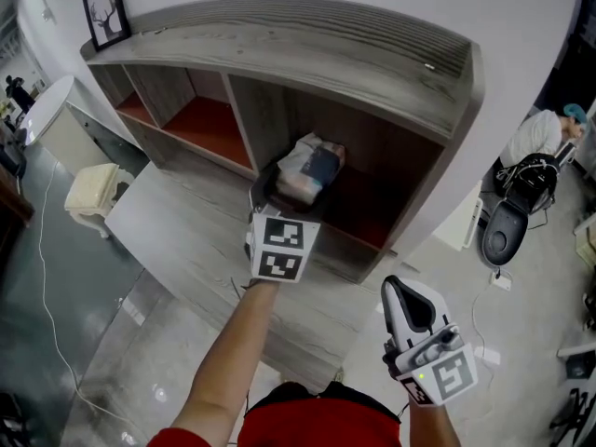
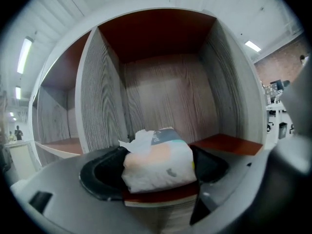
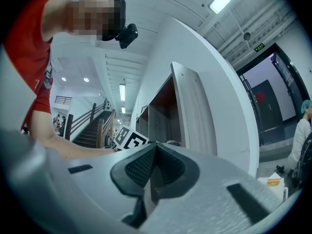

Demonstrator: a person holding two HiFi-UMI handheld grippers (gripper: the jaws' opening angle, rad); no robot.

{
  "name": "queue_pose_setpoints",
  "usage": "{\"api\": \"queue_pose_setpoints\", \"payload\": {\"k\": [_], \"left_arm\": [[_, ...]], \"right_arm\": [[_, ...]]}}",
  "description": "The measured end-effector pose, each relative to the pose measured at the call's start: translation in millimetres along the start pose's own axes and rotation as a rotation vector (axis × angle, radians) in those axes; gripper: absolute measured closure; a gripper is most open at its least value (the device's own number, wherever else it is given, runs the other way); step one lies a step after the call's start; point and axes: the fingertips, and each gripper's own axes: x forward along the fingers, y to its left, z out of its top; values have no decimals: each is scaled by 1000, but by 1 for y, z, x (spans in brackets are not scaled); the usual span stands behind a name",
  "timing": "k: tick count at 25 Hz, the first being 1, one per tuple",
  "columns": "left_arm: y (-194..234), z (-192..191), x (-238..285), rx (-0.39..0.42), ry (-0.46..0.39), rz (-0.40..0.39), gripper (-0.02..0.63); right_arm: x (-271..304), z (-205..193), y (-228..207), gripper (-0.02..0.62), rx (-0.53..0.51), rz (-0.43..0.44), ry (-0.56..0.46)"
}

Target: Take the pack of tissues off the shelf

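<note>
Right now my left hand-held gripper (image 1: 272, 194) is the one at the shelf (image 1: 307, 35), reaching into its right-hand compartment, and the pack of tissues (image 2: 158, 162) lies straight ahead of it, sitting on the red floor at that compartment's front edge. The jaws are spread, one dark pad close on each side of the pack, so it already stands between them; I see no squeeze in the wrapper, so I judge the grip not yet taken. From the head view the pack's long axis seems to run back into the compartment, angled a little rightward, so my jaws cross its shorter width. My right hand-held gripper (image 3: 152, 167) hangs low by my body, well apart from the shelf, jaws pressed together on nothing.
</note>
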Motion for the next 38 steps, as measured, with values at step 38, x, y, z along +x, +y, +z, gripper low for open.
{"api": "queue_pose_setpoints", "payload": {"k": [38], "left_arm": [[-9, 65, -240, -103, -352, 34, 294]], "right_arm": [[-11, 15, 53, 591, 26, 67, -59]]}}
